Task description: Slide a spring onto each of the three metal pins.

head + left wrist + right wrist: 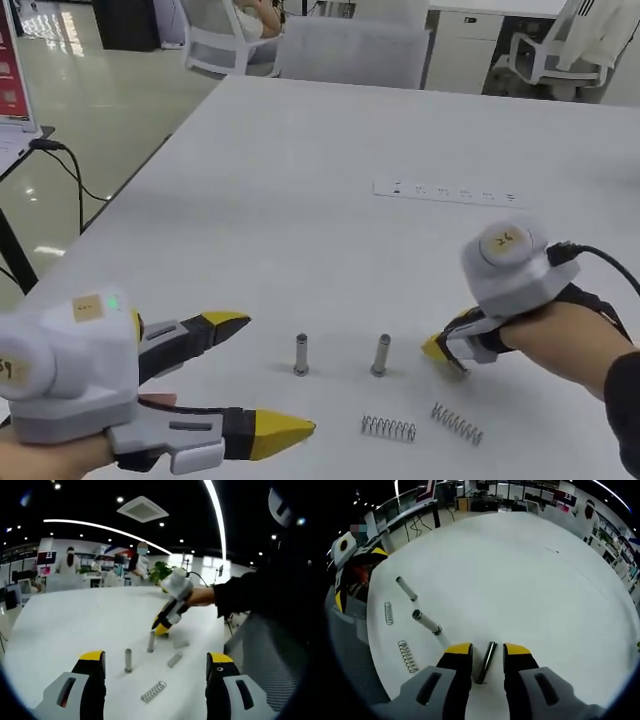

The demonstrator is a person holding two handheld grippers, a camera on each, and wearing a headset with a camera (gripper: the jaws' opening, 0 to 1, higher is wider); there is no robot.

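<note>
Two metal pins stand upright on the white table, one to the left of the other. In front of them lie two springs. A third pin lies flat between the jaws of my right gripper, which rests tip-down on the table; the jaws are narrowed around the pin, with a gap on each side. My left gripper hovers wide open, left of the pins, holding nothing. In the left gripper view, the upright pins and springs lie ahead.
A white power strip lies farther back on the table. The table's left edge drops to the floor, with cables there. Office chairs stand beyond the far edge. People stand in the background.
</note>
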